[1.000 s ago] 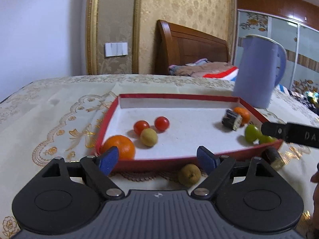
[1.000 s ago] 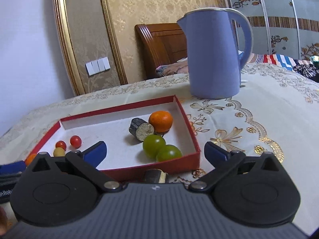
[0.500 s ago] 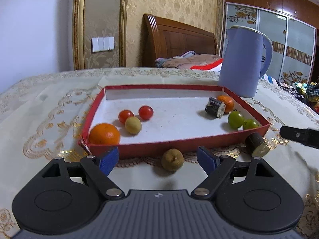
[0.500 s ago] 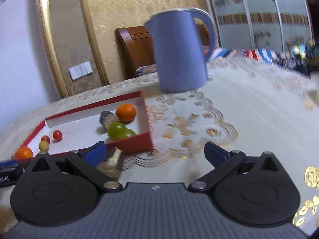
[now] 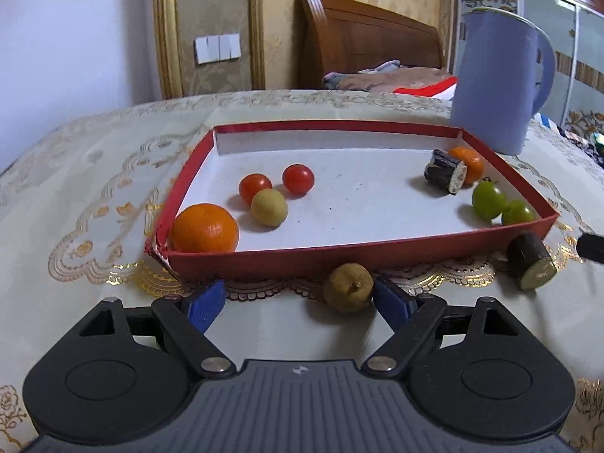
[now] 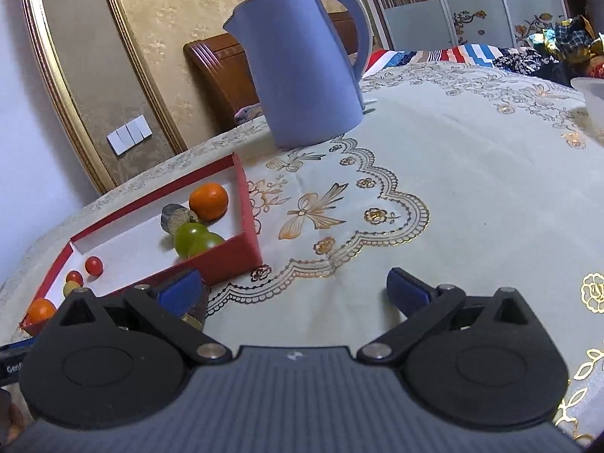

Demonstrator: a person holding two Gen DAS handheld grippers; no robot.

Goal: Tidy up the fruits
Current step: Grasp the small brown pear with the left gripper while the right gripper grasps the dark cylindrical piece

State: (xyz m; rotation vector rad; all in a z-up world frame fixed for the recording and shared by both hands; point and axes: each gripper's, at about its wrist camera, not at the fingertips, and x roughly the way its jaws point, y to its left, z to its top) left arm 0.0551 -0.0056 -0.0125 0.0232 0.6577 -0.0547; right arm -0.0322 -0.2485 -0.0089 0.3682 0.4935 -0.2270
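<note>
A red tray (image 5: 377, 251) with a white floor holds an orange (image 5: 204, 228), two red tomatoes (image 5: 298, 179), a yellow fruit (image 5: 269, 207), a dark cut piece (image 5: 444, 171), a second orange (image 5: 470, 160) and two green fruits (image 5: 488, 199). A brown fruit (image 5: 348, 293) lies on the cloth before the tray, just inside my open left gripper (image 5: 298, 304), touching its right finger. A dark cut piece (image 5: 530, 260) lies at the tray's right corner. My right gripper (image 6: 298, 288) is open and empty over the cloth, right of the tray (image 6: 226, 255).
A blue kettle (image 6: 302, 79) stands behind the tray's right end; it also shows in the left wrist view (image 5: 498, 79). A white container (image 6: 590, 100) sits at the far right. An embroidered cloth (image 6: 434, 173) covers the table. A bed headboard (image 5: 362, 41) is behind.
My left gripper has drawn back and closer to the brown fruit, which now sits by its right finger. My right gripper has swung right, away from the tray, and tilted.
</note>
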